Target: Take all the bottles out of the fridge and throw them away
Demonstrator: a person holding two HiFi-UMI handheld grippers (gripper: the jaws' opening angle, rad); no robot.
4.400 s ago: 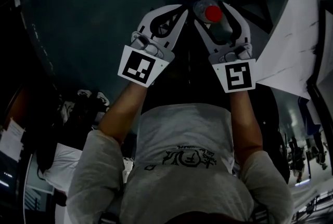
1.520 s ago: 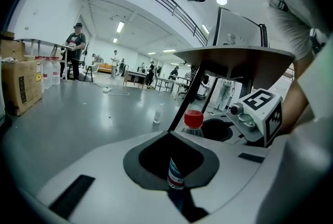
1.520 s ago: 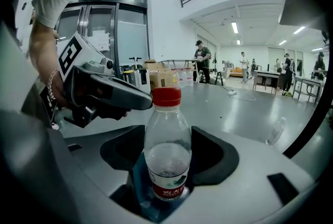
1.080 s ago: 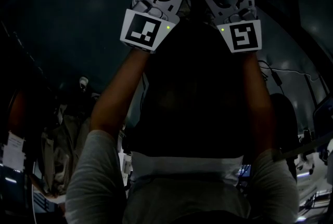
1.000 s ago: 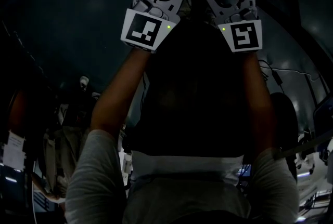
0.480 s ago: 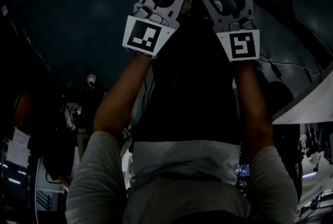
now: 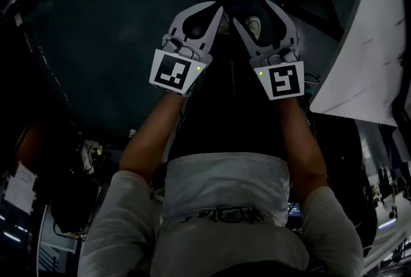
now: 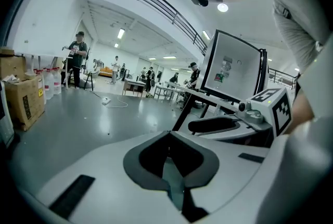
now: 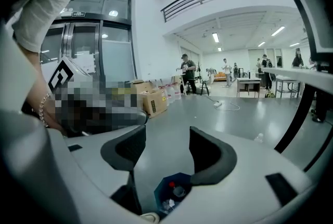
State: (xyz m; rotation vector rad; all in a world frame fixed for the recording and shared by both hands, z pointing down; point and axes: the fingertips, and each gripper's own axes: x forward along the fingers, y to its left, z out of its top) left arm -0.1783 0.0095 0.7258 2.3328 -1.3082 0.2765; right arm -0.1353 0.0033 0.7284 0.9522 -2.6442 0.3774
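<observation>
Right tool: jaws spread wide with nothing between them. The clear plastic bottle with a red cap lies in the dark blue bin, straight below the gap. Left tool: jaws pressed together, empty, held just beside the right one. Vs 1 s ago: the right tool was pinching that bottle; it's now released and in the bin, and both tools sit lower in head view.
</observation>
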